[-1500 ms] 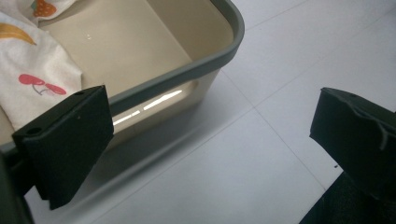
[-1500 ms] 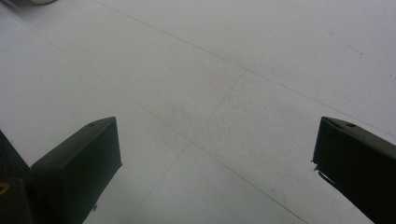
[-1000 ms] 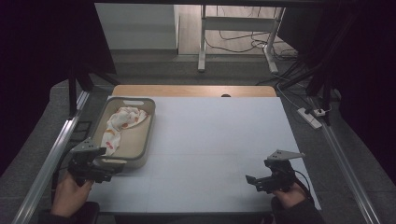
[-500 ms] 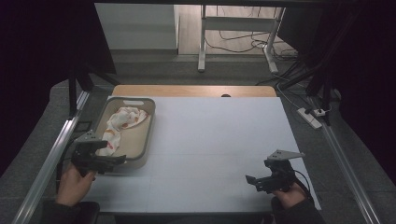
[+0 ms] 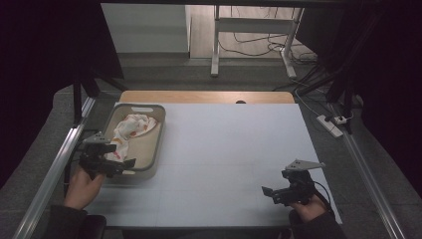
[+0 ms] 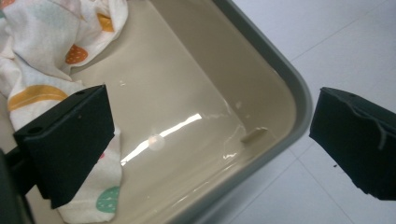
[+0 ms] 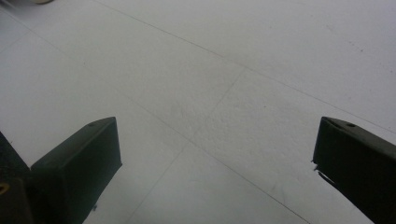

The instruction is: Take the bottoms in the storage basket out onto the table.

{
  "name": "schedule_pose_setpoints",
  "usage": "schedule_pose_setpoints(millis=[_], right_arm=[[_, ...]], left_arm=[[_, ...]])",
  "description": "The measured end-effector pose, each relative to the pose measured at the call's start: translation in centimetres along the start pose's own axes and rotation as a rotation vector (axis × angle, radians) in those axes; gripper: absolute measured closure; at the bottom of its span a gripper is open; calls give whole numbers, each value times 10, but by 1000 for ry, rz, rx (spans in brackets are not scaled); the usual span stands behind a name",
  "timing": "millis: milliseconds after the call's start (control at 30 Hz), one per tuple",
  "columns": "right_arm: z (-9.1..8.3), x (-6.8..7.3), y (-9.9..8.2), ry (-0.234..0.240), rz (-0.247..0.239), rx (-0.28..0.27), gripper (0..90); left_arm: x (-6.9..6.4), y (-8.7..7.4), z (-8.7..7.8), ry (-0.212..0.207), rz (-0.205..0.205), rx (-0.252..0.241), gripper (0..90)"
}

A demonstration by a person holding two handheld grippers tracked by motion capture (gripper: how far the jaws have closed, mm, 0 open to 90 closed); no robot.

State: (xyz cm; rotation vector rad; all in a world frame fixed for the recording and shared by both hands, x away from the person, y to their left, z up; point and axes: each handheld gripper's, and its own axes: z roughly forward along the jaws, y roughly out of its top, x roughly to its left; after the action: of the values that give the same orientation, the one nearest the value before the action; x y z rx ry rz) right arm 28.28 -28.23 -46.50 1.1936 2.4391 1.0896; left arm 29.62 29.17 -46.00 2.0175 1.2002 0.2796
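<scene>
Crumpled white cloth with coloured spots (image 6: pixel 44 56) sits in the glossy beige plastic tub (image 6: pixel 280 88); maybe egg shapes up close. Left gripper (image 6: pixel 210 144) and right gripper (image 7: pixel 215 172) both gape wide, holding nothing.

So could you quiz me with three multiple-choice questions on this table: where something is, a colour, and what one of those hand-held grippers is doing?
1. Where does the cloth lie?
A. In the tray at the table's left
B. Flat on the table's middle
C. On the floor

2. Which colour is the tray inside?
A. Bright blue
B. Beige
C. Black

3. How does the right gripper stand?
A. Shut on the cloth
B. Shut on the tray's rim
C. Open, holding nothing

Answers: 1 A, the high view shows the cloth bunched inside the tray. 2 B, the left gripper view shows its glossy beige floor. 3 C, the right gripper view shows its jaws wide apart over the bare white table.
</scene>
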Motion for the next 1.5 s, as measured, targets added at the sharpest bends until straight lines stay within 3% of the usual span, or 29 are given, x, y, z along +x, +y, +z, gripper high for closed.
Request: schedule_pose_setpoints(millis=[533,733,1100,1500], right_arm=[[0,0,0,0,4,1,9],[0,0,0,0,4,1,9],[0,0,0,0,2,2,9],[0,0,0,0,7,2,9]], left_arm=[[26,15,5,37,-45,-1,0],[34,22,17,49,-49,41,0],[48,33,24,47,-66,54,1],[66,44,33,118,-67,65,2]])
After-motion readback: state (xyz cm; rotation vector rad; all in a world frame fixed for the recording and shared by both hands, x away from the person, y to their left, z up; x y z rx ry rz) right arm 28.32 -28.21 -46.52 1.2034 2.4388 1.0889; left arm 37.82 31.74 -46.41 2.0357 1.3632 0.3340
